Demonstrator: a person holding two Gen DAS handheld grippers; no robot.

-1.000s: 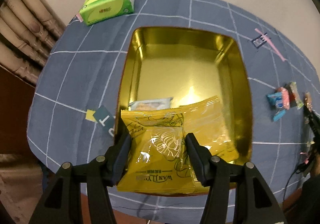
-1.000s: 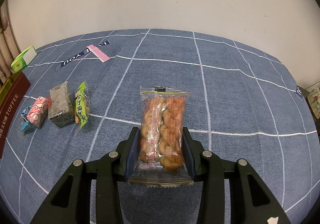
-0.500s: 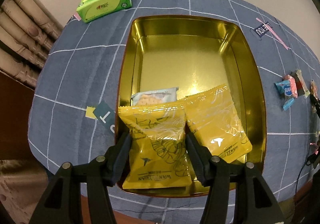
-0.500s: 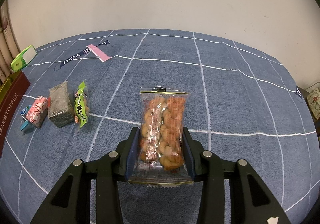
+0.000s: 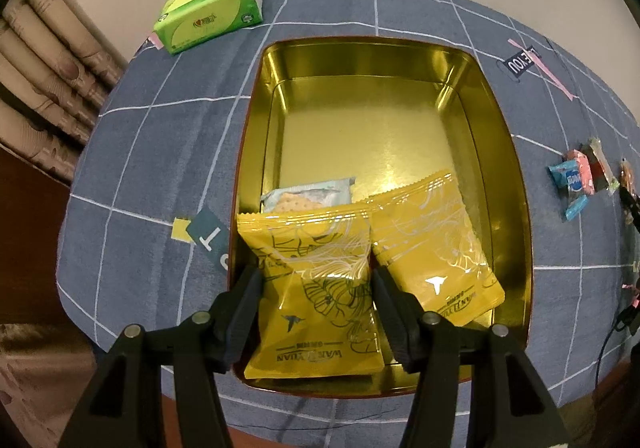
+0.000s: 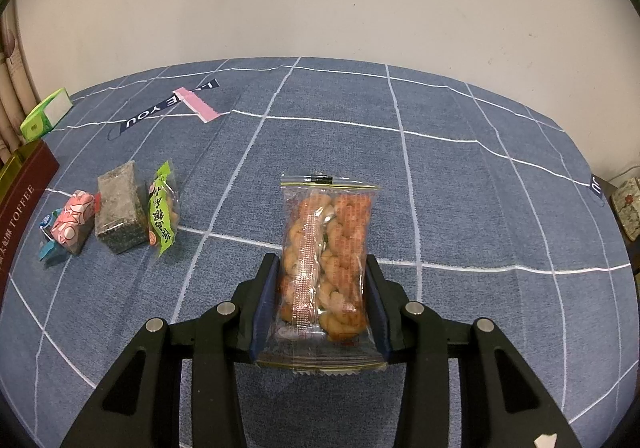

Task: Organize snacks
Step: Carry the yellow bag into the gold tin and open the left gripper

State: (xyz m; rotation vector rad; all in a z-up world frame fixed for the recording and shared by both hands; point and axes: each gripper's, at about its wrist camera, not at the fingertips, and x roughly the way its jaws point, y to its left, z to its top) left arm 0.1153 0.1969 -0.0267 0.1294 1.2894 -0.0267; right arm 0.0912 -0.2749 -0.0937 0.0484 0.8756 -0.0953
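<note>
Snacks partly sorted: gold tin (image 5: 516, 184) on the checked blue surface (image 5: 160, 152) already holds a second yellow packet (image 5: 436, 244) and a pale cracker packet (image 5: 310, 197).

Left claw (image 5: 316, 280) clamped on a yellow snack packet (image 5: 320, 288), pads pressing both side edges. Packet sits over the tin's near-left corner, overlapping the cracker packet and lying just beside the other yellow one.

Change over the last second: the tin has slid down and grown in the left wrist view, and more of its near rim shows under the held packet. A second ago the packet's lower edge covered that rim; now it hangs inside the tin's outline. Grip unchanged. Judgement: the packet is lined up for release into the tin; remaining step is to let go, with little risk beyond it landing askew on the cracker packet.

Right claw (image 6: 322, 288) clamped on a clear packet of twisted fried snacks (image 6: 324, 260), held above bare cloth. Nothing has changed on this side; it looks parked, waiting its turn.

Not yet sorted, on the surface to the left in the right wrist view: pink-and-blue sweets (image 6: 66, 228), a dark wrapped block (image 6: 120, 216), a green-labelled small packet (image 6: 162, 214). Green tissue pack (image 5: 208, 18) lies beyond the tin, apart from it.

Roughly half the job remains, by my reckoning.
</note>
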